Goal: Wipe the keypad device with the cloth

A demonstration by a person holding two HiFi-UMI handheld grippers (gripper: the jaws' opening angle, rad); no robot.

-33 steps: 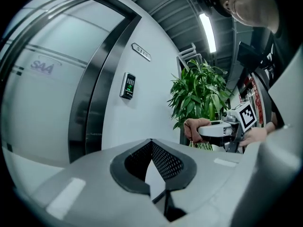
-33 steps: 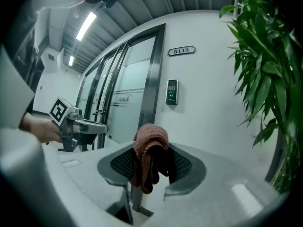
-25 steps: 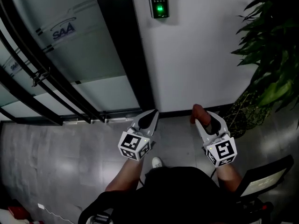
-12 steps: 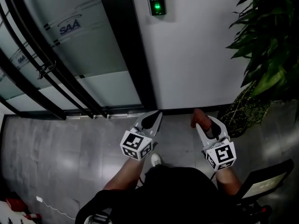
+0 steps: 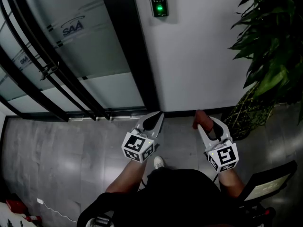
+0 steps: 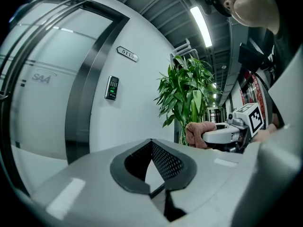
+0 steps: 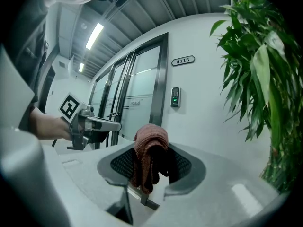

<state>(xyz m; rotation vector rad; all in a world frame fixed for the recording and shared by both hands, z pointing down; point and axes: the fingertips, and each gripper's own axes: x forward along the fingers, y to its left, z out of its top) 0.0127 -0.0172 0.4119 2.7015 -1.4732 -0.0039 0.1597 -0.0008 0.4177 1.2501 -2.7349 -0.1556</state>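
Right gripper view: the right gripper (image 7: pixel 151 167) has its jaws clamped on a reddish-brown cloth (image 7: pixel 150 143), bunched so a wad pokes up past the tips, a ready wiping face by my reading. The keypad device (image 7: pixel 175 97) is mounted on the white wall (image 7: pixel 203 108) beside the dark door frame (image 7: pixel 158 79), green light glowing, well apart from the cloth, so wiping has not begun. The left gripper (image 6: pixel 152 161) has its jaws together on nothing and hangs low alongside, likely just kept clear. Next, the cloth needs lifting to the keypad, minding the potted plant (image 7: pixel 255 79) on the right.
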